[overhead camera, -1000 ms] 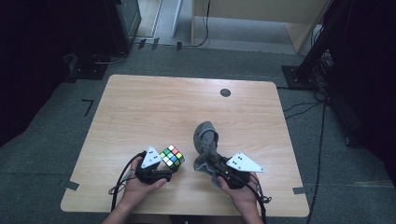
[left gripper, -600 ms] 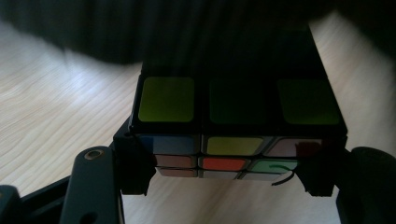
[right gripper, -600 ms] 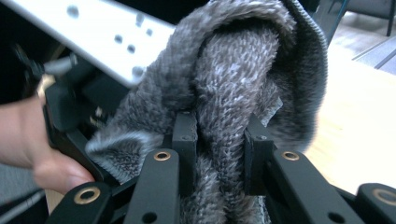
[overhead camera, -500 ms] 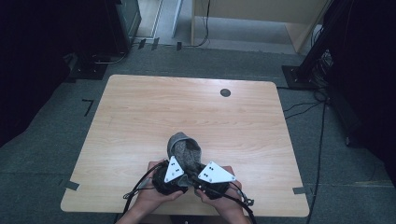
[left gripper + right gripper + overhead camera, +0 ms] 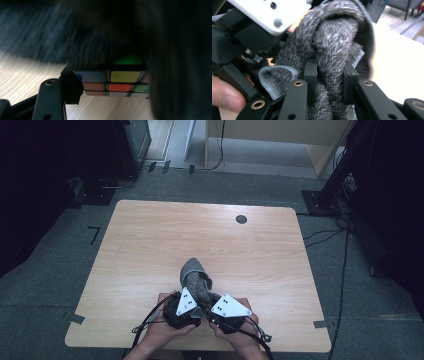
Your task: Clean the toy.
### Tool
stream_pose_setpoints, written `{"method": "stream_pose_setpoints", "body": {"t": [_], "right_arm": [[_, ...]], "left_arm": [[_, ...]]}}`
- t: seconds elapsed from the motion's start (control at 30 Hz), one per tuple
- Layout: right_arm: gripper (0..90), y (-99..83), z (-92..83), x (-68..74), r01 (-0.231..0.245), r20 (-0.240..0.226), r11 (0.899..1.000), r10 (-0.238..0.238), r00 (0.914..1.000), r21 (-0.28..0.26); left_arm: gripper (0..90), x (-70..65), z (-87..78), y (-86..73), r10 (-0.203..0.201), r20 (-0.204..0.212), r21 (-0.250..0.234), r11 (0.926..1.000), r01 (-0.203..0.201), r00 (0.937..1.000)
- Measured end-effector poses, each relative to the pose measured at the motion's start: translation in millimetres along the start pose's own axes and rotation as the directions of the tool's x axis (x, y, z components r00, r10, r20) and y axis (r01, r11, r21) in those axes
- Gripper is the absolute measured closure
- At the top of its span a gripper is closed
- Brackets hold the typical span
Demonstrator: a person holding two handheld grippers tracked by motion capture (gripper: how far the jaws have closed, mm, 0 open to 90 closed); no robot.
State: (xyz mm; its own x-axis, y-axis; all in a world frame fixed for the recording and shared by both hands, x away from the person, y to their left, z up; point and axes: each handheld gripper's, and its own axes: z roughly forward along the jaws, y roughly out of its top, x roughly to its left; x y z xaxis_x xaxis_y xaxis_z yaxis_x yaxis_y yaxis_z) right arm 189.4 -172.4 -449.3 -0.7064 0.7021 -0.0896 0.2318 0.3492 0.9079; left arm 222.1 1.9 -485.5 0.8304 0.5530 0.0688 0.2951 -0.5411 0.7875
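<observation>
The right gripper pinches the fuzzy grey knitted sock; the left gripper clamps the multicoloured puzzle cube. Beyond the left jaws, loose fabric could snag the cube's corners.

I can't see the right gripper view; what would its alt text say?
Two black jaws pinch a bunched fold of fuzzy grey cloth, so the right gripper is shut on it. The left gripper, with its pale plate, crowds in at upper left above a wooden table.

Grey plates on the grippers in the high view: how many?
2. One plate tops the left gripper, the other plate tops the right gripper, side by side at the table's near edge.
</observation>
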Motion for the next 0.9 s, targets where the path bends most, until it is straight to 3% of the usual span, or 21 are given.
{"method": "stream_pose_setpoints", "body": {"t": [0.03,0.13,0.2,0.23,0.33,0.37,0.43,0.47,0.57,0.7,0.77,0.83,0.9], "right_arm": [[72.5,-0.2,-0.2,-1.3,0.002,0.009,1.000,-0.002,1.0000,-0.001],[68.3,-3.7,-1.7,-14.8,-0.057,0.039,0.998,0.057,0.9976,0.012],[55.3,-4.3,-2.5,-20.4,-0.079,0.031,0.997,0.078,0.9964,0.018],[45.2,-2.2,-4.6,-21.7,-0.095,0.004,0.995,0.095,0.9955,0.011],[42.4,0.5,-8.1,-22.2,-0.116,-0.012,0.993,0.116,0.9932,-0.026],[44.2,1.1,-9.2,-23.0,-0.132,-0.027,0.990,0.131,0.9911,-0.041],[60.0,0.1,-10.0,-23.2,-0.140,-0.021,0.989,0.139,0.9901,-0.053],[71.4,-2.2,-8.1,-23.8,-0.145,-0.019,0.989,0.145,0.9893,-0.033],[77.8,-3.2,-8.8,-22.2,-0.145,-0.019,0.989,0.144,0.9894,-0.036],[79.4,0.7,-5.8,-8.9,-0.082,-0.093,0.996,0.079,0.9926,-0.028],[79.1,1.0,-4.7,-6.0,-0.065,-0.092,0.998,0.063,0.9938,-0.022],[79.1,0.5,-3.6,-6.6,-0.040,-0.058,0.999,0.039,0.9976,-0.017],[79.6,-1.2,-6.0,-13.4,-0.074,-0.031,0.997,0.073,0.9968,-0.015]], "left_arm": [[34.1,-0.2,0.1,0.3,0.001,0.000,0.000,1.0000,-0.001,1.0000],[34.1,2.6,0.0,-0.9,-0.008,0.004,0.007,0.9999,0.008,1.0000],[34.1,4.4,-0.4,-1.0,-0.020,0.003,-0.001,0.9998,0.020,0.9998],[34.1,5.3,-0.8,-0.9,-0.023,0.002,-0.003,0.9997,0.023,0.9997],[34.1,7.3,-1.8,-1.0,-0.028,0.001,-0.005,0.9996,0.028,0.9996],[34.1,7.3,-1.8,-1.0,-0.029,0.002,-0.007,0.9996,0.029,0.9996],[34.1,6.3,-2.0,-0.6,-0.027,0.005,-0.014,0.9995,0.027,0.9996],[34.1,5.1,-1.9,-0.3,-0.021,0.004,-0.012,0.9997,0.021,0.9998],[34.1,5.5,-1.4,-0.8,-0.019,0.001,-0.005,0.9998,0.019,0.9998],[34.0,7.5,-2.2,-0.6,-0.033,-0.008,-0.007,0.9994,0.033,0.9994],[34.0,7.1,-2.1,-0.9,-0.029,-0.009,-0.002,0.9996,0.029,0.9995],[34.1,6.2,-2.7,-1.0,-0.018,-0.007,-0.010,0.9998,0.018,0.9998],[34.3,6.2,-4.6,-0.2,-0.013,0.001,-0.024,0.9996,0.013,0.9999]]}}
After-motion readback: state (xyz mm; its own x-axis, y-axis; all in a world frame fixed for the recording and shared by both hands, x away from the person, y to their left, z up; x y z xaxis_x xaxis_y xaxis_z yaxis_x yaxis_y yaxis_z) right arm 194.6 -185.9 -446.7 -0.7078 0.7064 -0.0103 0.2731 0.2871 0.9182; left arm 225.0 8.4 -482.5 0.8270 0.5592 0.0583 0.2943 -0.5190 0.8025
